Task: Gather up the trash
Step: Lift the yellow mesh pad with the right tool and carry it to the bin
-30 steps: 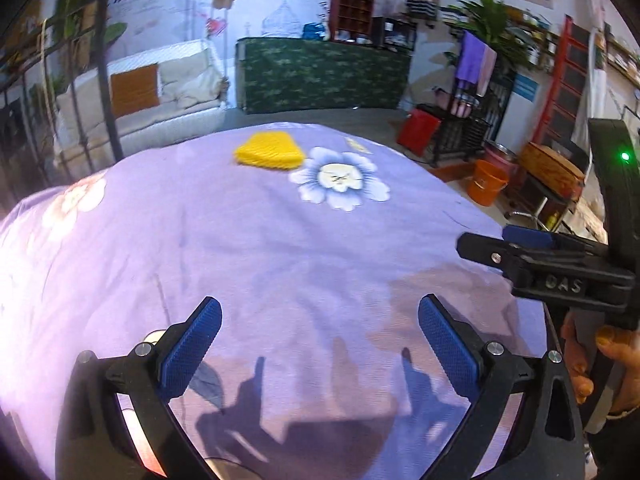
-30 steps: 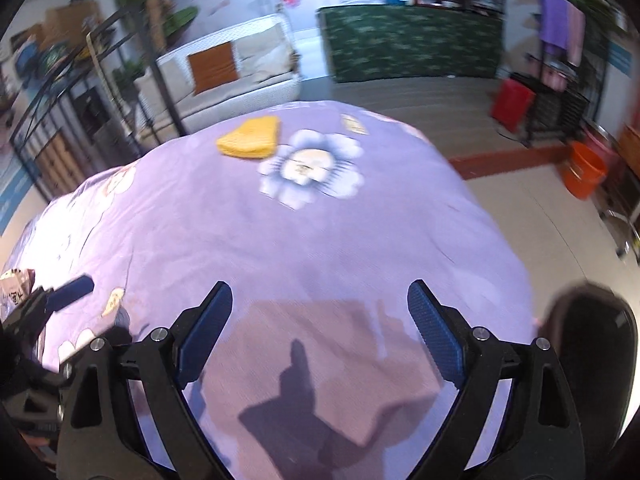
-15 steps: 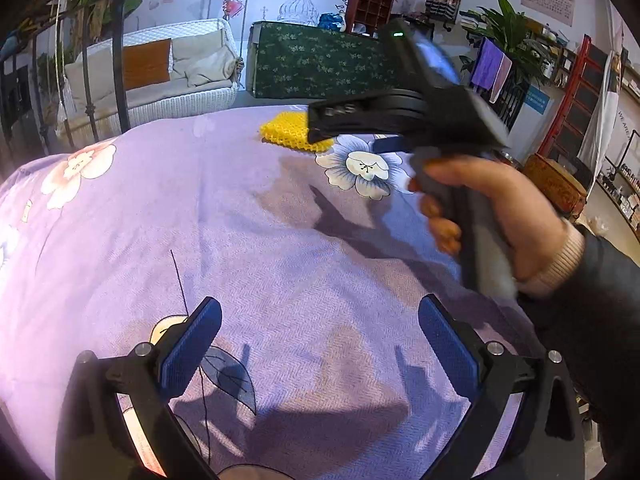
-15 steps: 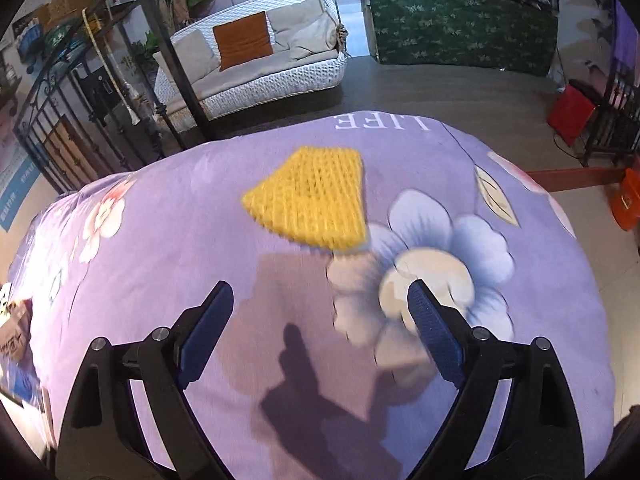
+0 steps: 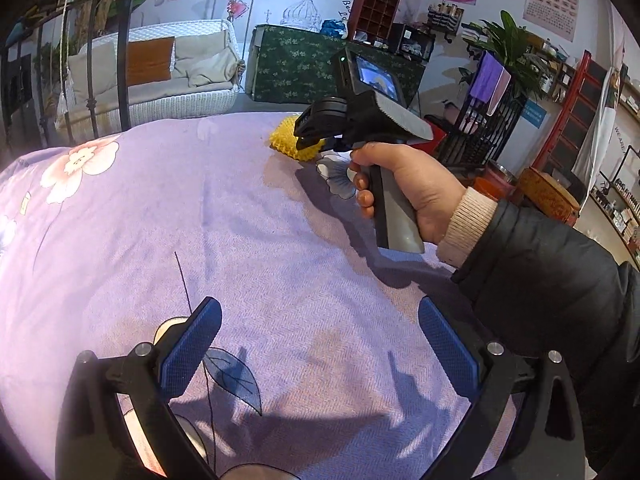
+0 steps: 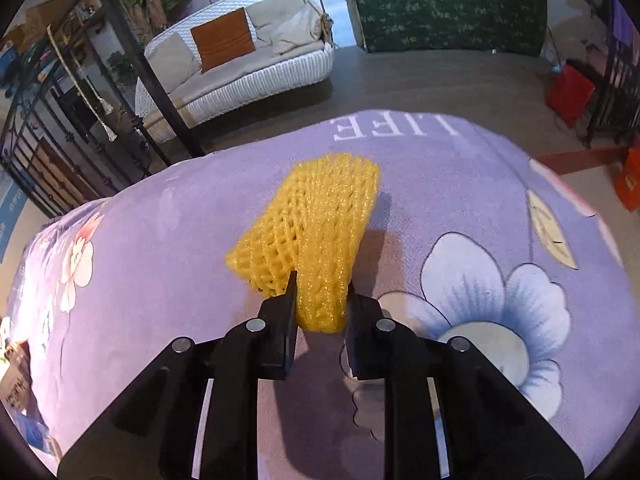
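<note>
Right hand-held gripper [image 6: 320,300] has just squeezed in, and its jaws are clamped on the near end of the yellow foam net [image 6: 320,232]. The net bunches up between the black fingers [image 6: 284,312], its far end fanning out over the purple flowered cloth [image 6: 160,240], just left of the big blue-white flower print [image 6: 492,304]. From the left wrist view, the person's right hand [image 5: 404,188] grips the handle at the far side of the cloth, dark sleeve [image 5: 552,288] trailing back, a bit of net [image 5: 286,140] peeking out under the tool's nose. Left hand-held gripper [image 5: 318,344] hangs over the near part of the cloth, blue pads [image 5: 192,344] wide apart, nothing between them.
</note>
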`<state>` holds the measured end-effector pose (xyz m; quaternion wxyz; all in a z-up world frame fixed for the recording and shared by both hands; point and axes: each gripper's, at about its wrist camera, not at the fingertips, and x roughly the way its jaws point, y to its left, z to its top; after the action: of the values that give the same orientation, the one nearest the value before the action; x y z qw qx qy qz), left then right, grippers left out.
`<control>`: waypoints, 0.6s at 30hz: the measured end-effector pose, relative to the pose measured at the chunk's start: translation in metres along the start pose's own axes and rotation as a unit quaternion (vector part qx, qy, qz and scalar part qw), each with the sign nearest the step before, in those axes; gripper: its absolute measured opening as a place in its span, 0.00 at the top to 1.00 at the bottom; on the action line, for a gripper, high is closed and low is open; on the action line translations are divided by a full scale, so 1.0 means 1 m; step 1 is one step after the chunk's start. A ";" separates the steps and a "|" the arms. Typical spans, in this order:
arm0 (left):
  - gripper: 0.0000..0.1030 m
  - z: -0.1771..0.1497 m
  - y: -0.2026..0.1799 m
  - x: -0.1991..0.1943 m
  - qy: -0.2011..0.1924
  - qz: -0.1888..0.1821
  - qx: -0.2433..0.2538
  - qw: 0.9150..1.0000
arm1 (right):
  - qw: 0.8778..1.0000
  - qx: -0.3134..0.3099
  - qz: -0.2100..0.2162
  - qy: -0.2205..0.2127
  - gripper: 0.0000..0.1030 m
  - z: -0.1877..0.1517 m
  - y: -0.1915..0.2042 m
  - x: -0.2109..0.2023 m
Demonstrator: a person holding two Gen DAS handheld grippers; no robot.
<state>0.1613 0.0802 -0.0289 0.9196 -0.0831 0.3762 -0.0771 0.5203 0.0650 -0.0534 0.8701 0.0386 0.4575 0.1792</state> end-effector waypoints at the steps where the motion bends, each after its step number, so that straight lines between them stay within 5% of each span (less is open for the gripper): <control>1: 0.06 0.000 0.000 -0.001 0.000 -0.001 -0.002 1.000 | 1.000 -0.005 0.001 -0.005 0.81 -0.003 0.002 -0.006; 9: 0.06 -0.002 -0.005 -0.010 -0.008 -0.008 -0.006 1.000 | 0.998 -0.042 0.016 -0.041 0.81 -0.036 0.010 -0.076; 18: 0.06 -0.005 -0.024 -0.021 -0.017 -0.014 0.014 1.000 | 0.998 -0.029 0.011 -0.052 0.81 -0.092 -0.026 -0.148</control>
<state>0.1415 0.0604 -0.0130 0.9258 -0.0769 0.3582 -0.0932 0.3767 -0.0197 0.0034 0.8914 0.0273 0.4060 0.1996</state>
